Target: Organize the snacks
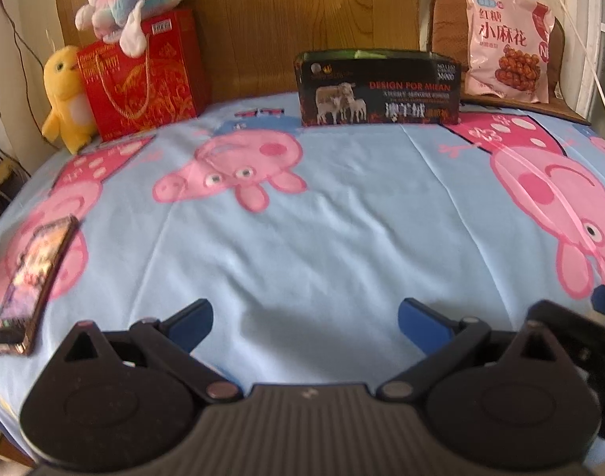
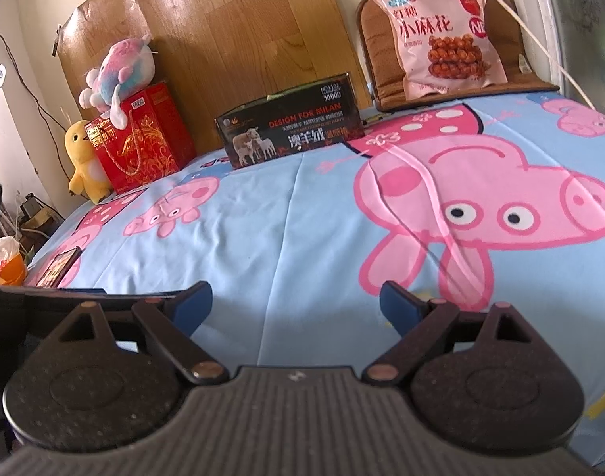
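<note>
A pink snack bag leans upright on a brown cushioned seat at the far right. A black open-topped box with sheep on its front stands at the far edge of the blue cartoon-pig bedspread. My left gripper is open low over the near part of the bedspread, nothing between its blue fingers. My right gripper is also open and empty, near the front edge, far from the box and the bag.
A red gift bag stands at the far left with a pastel plush on top and a yellow plush beside it. A phone lies at the left edge. A wooden board backs the bed.
</note>
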The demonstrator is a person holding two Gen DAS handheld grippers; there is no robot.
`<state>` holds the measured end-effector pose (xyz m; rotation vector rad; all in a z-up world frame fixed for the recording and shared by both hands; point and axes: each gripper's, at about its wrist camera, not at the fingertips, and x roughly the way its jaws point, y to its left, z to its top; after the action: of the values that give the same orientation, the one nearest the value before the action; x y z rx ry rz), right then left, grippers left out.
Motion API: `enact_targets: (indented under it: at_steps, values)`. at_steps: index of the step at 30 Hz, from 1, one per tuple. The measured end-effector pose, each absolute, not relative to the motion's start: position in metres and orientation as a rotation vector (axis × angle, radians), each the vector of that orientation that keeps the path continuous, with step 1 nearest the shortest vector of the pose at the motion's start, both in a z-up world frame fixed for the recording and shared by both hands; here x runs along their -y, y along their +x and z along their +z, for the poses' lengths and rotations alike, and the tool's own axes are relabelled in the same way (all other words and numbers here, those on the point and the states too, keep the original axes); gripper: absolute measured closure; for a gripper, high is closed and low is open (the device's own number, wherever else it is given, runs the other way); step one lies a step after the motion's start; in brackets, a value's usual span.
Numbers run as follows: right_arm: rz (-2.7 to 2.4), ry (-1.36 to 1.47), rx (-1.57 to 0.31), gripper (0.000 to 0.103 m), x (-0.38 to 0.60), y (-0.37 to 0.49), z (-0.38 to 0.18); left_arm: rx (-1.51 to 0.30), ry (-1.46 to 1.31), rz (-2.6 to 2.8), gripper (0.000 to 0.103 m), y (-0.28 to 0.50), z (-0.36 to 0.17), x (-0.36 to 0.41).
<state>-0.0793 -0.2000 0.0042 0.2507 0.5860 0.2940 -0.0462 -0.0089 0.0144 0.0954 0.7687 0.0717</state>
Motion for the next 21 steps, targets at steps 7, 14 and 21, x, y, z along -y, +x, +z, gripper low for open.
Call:
enact_targets:
  at_steps: [7, 14, 21]
  values:
    - [0.266, 0.258, -0.562, 0.010, 0.213, -0.063, 0.015, -0.711, 0.133, 0.091, 0.000, -0.022, 0.035, 0.011]
    - [0.239, 0.273, -0.549, 0.009, 0.227, -0.049, 0.021, -0.693, 0.148, 0.064, 0.000, -0.005, 0.046, 0.025]
    - [0.241, 0.284, -0.537, 0.009, 0.238, -0.037, 0.024, -0.701, 0.172, 0.049, 0.000, 0.012, 0.047, 0.041]
